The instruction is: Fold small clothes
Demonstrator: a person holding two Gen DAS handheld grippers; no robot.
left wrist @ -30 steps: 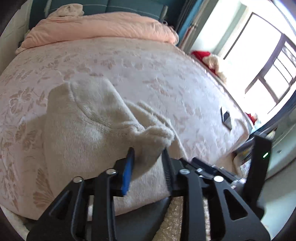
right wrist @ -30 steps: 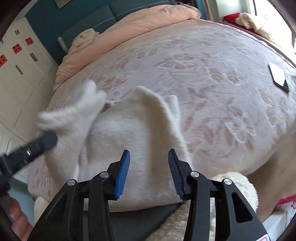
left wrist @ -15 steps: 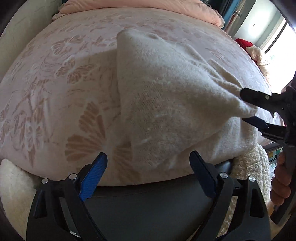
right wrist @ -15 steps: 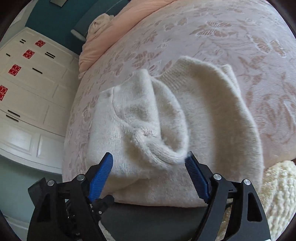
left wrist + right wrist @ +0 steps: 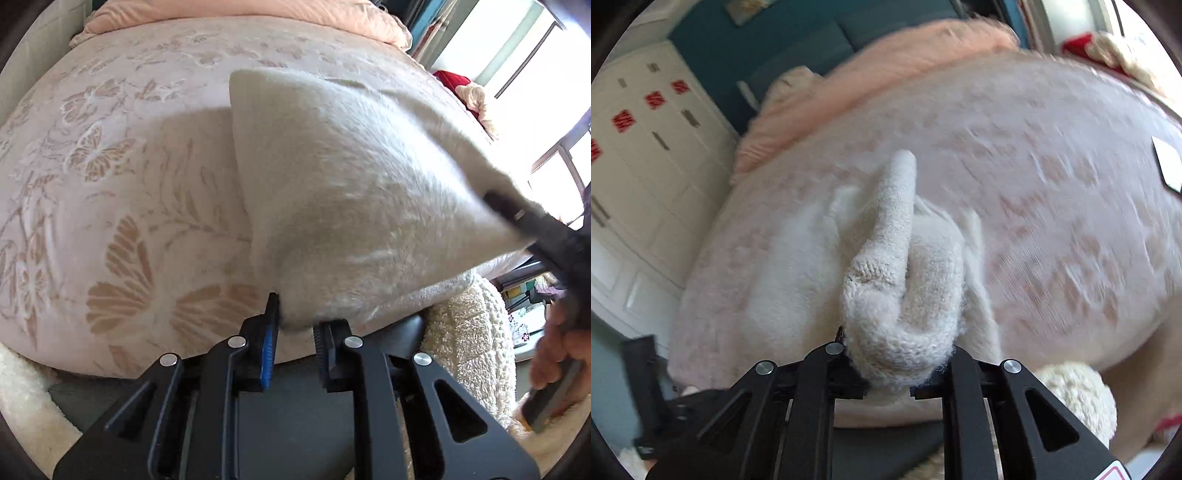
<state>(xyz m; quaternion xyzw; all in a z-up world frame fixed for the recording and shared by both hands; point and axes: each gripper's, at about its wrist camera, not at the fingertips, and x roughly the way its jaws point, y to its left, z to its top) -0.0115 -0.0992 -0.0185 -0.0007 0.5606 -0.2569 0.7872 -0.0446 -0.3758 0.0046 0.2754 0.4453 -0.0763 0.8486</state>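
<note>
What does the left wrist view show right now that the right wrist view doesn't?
Only the left wrist view: the window, the hand holding the right gripper, which is clamped on the raised far corner of the cream sweater, and the left gripper closing on the near hem.

Only the right wrist view: the white cabinets, the teal headboard, a dark flat object on the bed, and a knit bunch pinched in the closing right jaws.

Both: the sweater, the floral bedspread and the peach duvet.
</note>
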